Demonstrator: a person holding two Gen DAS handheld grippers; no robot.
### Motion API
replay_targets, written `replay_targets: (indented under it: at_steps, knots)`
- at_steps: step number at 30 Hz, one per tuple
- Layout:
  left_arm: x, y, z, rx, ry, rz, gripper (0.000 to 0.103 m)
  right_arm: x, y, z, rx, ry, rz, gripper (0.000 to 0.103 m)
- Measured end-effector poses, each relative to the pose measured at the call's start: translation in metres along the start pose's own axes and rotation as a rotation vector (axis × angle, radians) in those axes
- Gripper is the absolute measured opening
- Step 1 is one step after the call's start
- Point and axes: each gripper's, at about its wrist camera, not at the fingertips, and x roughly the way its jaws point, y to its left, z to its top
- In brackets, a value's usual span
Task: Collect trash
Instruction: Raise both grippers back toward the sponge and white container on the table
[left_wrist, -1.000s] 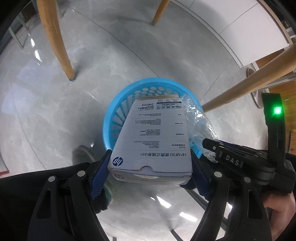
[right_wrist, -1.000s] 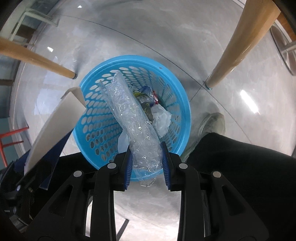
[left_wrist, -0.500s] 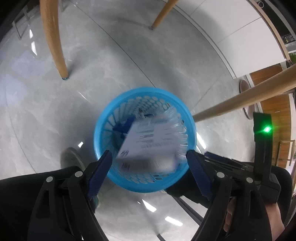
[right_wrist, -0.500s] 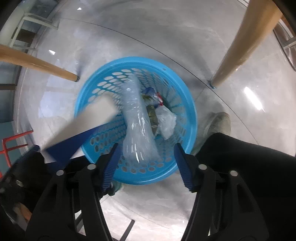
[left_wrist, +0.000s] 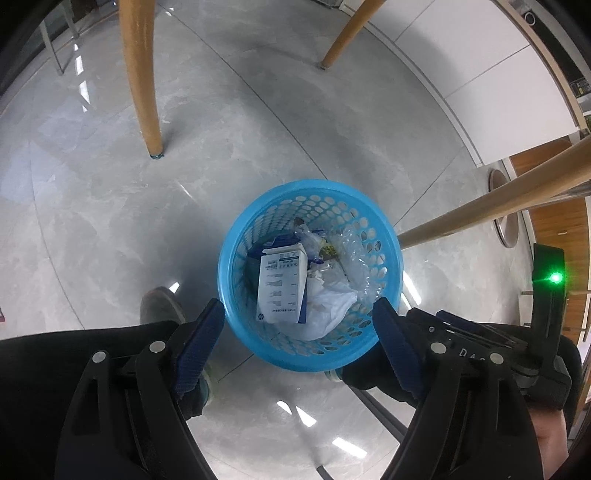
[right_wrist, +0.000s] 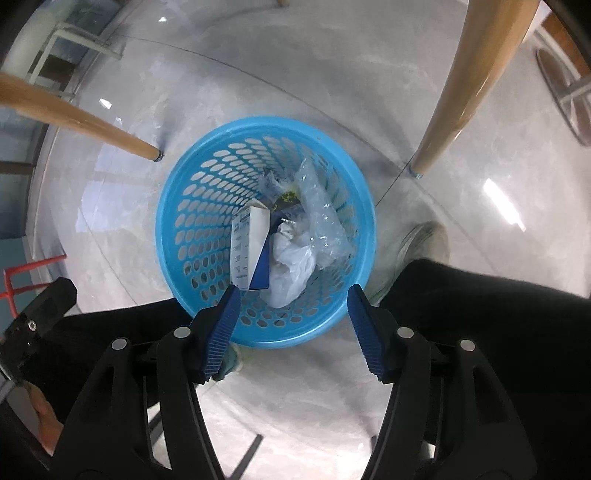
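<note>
Left tongs (left_wrist: 299, 350) wide apart, empty; right tongs (right_wrist: 293, 328) apart, empty — both above blue basket (left_wrist: 236, 236). Box (left_wrist: 282, 286) at 9 o'clock inside, clear plastic wrap (right_wrist: 323, 218) at 3. Both pieces binned; further trash not visible. Second earlier: each tongs gripped its piece — since dropped.

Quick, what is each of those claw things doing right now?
Left gripper: open, holding nothing.
Right gripper: open, holding nothing.
</note>
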Motion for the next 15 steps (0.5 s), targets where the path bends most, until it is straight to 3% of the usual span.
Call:
replay_targets:
  at_steps: [4,8,9,15]
  knots:
    - [-0.011,-0.004,-0.01,0.029,-0.022,0.008,0.081,-0.017,0.004,-0.009,-0.027,-0.036,0.006,0.058]
    - [-0.025,-0.011,-0.023,0.071,-0.023,0.063,0.082,-0.043,0.006,-0.024,-0.048,-0.073,0.032,0.058]
    - [-0.033,-0.01,-0.03,0.065,-0.023,0.066,0.082,-0.054,0.008,-0.03,-0.062,-0.094,0.039,0.063]
    - [-0.082,-0.014,-0.055,0.077,-0.113,0.018,0.082,-0.108,0.017,-0.064,-0.145,-0.204,0.047,0.07]
